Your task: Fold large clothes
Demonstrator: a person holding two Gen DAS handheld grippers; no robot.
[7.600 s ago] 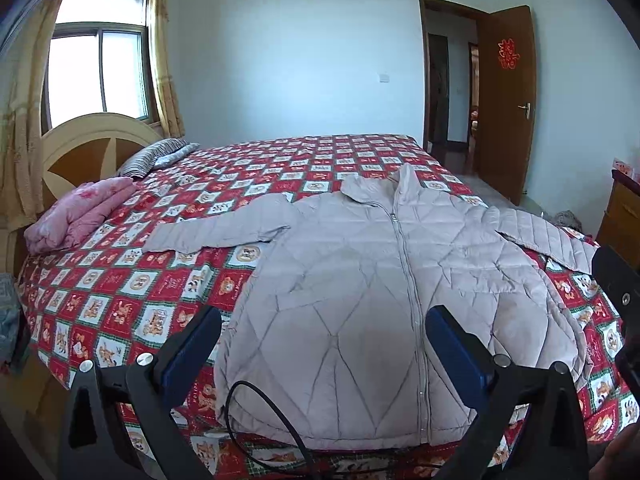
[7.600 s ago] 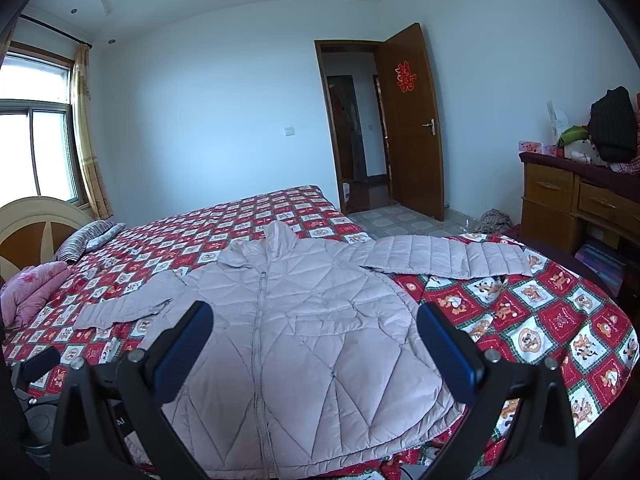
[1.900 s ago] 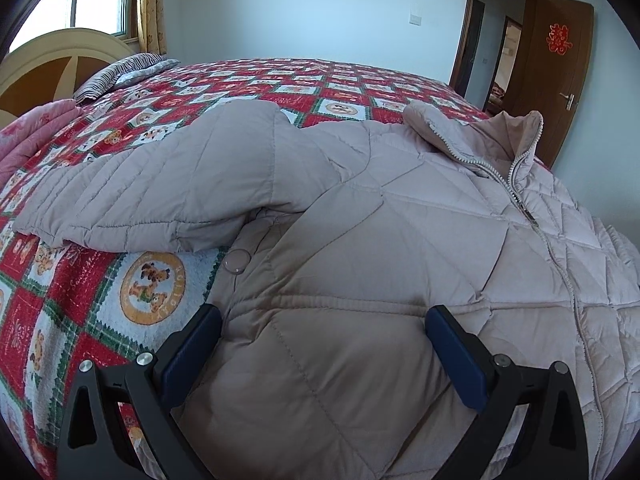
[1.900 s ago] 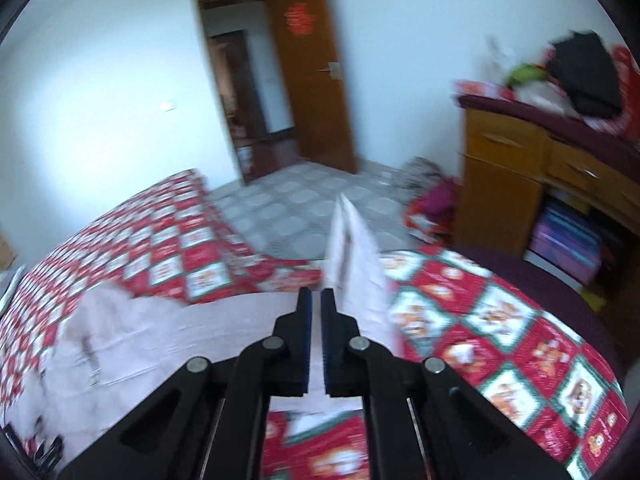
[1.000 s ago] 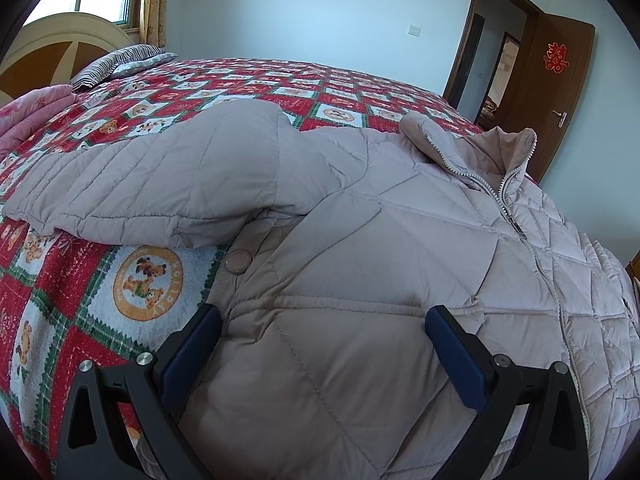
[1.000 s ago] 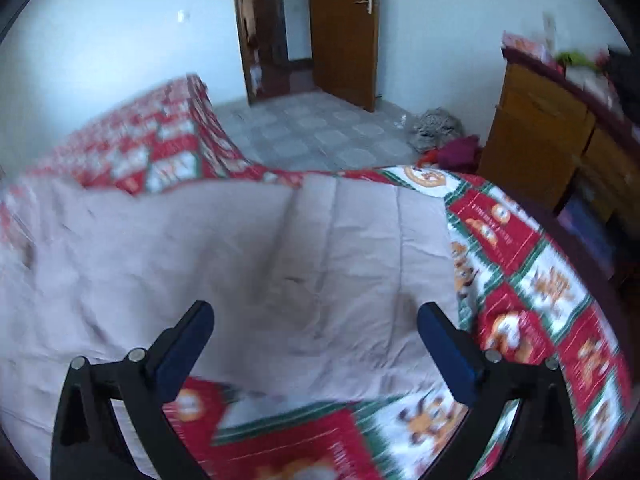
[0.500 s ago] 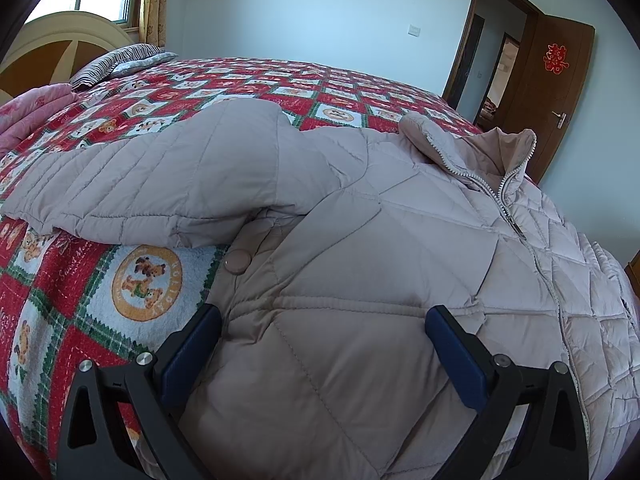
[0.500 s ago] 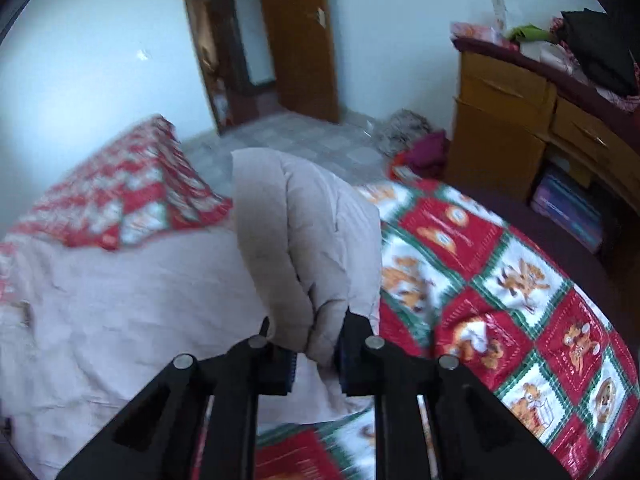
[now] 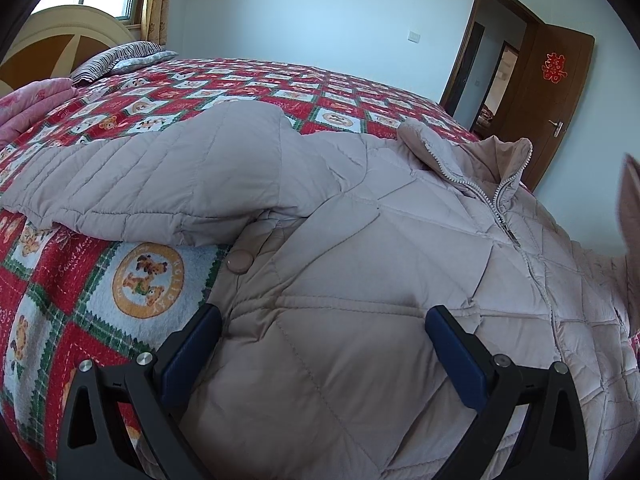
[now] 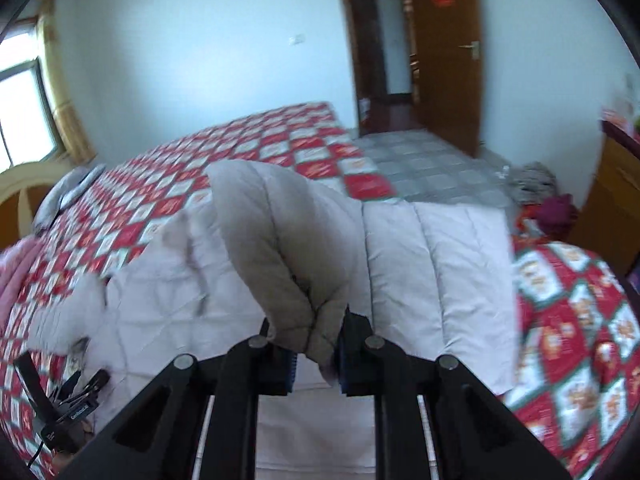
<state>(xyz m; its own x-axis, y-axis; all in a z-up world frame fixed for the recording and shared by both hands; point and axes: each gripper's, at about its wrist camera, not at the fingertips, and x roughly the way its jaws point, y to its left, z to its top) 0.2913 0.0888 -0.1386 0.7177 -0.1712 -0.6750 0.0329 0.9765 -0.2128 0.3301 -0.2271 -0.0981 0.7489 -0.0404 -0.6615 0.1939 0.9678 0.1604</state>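
Right gripper (image 10: 316, 354) clamps the jacket sleeve (image 10: 288, 248), left gripper (image 9: 320, 344) open over the down jacket (image 9: 360, 280); next, I lay sleeve across chest.

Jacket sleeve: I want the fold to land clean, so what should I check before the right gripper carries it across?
1. Right gripper shut on the sleeve: ok.
2. Sleeve lifted off the jacket body: ok.
3. Left gripper open over the body, holding nothing: ok.
4. Other sleeve folded in: not ok, it lies spread on the bedspread.
5. Zipper closed: ok below the collar.
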